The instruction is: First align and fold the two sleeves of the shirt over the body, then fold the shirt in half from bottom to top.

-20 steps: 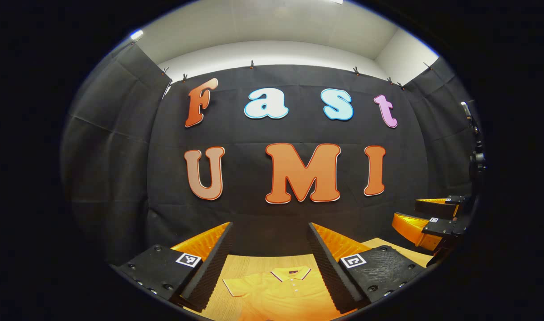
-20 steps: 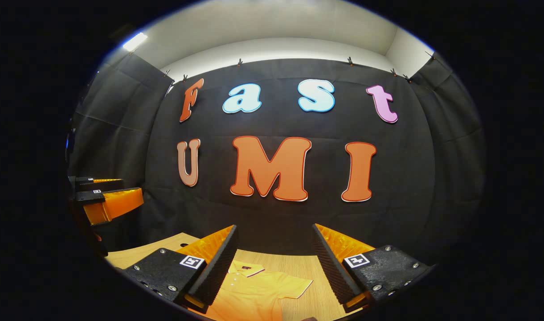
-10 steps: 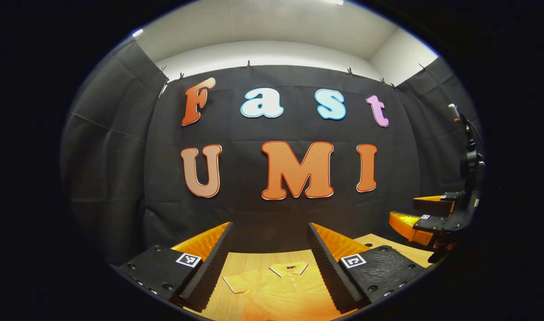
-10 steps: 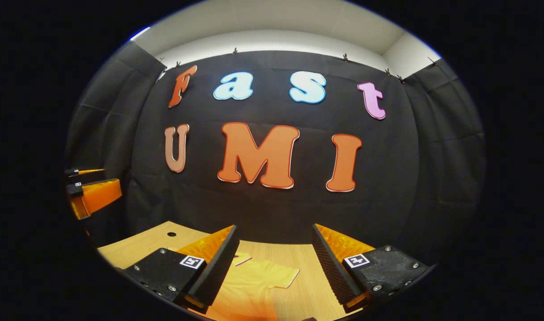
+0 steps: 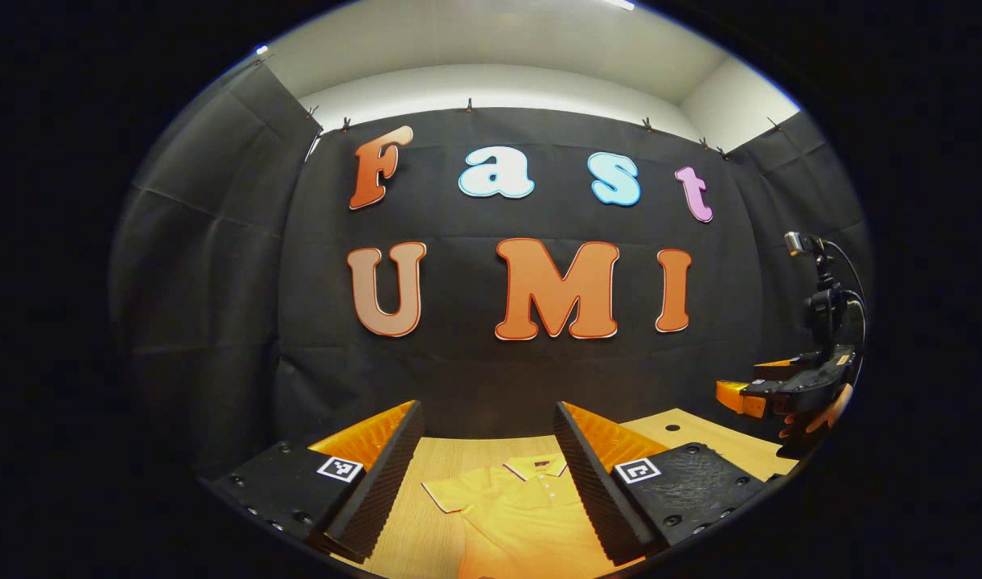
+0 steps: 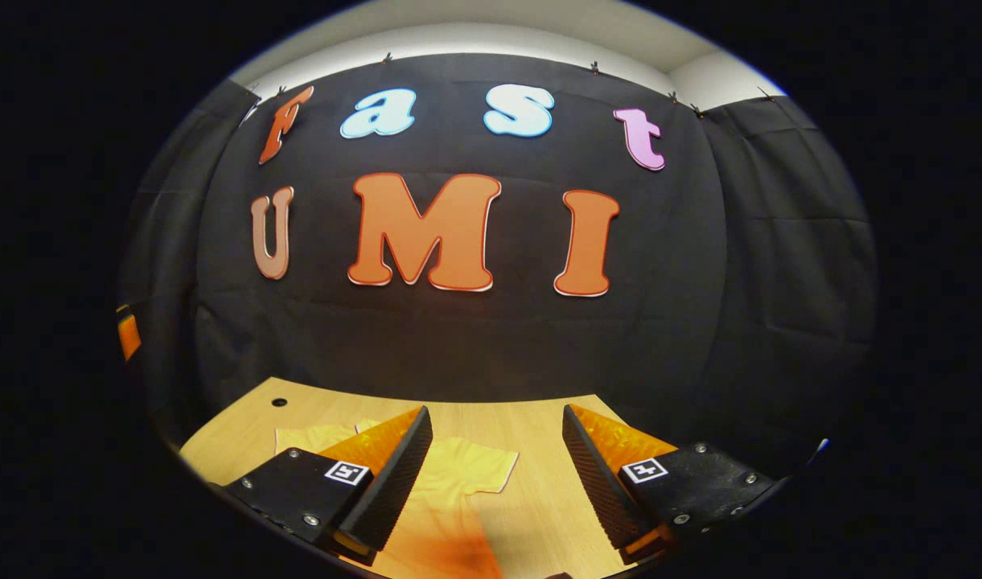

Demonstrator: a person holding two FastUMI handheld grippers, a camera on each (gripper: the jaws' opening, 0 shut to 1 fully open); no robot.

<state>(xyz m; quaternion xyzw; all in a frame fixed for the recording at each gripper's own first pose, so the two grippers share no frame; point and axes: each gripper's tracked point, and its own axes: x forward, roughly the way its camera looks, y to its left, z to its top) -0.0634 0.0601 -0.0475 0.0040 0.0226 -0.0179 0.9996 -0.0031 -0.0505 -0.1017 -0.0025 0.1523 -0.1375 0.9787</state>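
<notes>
Pre-fold approach: shirt (image 5: 523,507) flat on table (image 6: 531,426), sleeves unfolded. Left gripper (image 5: 486,474) & right gripper (image 6: 497,474) jaws spread, empty. Next: drop to the sleeves.

1. The shirt (image 5: 519,515) below my left claw is yellow-orange. Its collar (image 5: 536,466) carries a thin white edge stripe, and the inside of the neck shows a dark red patch.
2. In my right gripper view the shirt (image 6: 458,482) reads pale yellow, darkening to orange at its near end.
3. The table (image 6: 531,426) is light wood with a fine straight grain.
4. The hole (image 6: 279,401) in the table reads black.
</notes>
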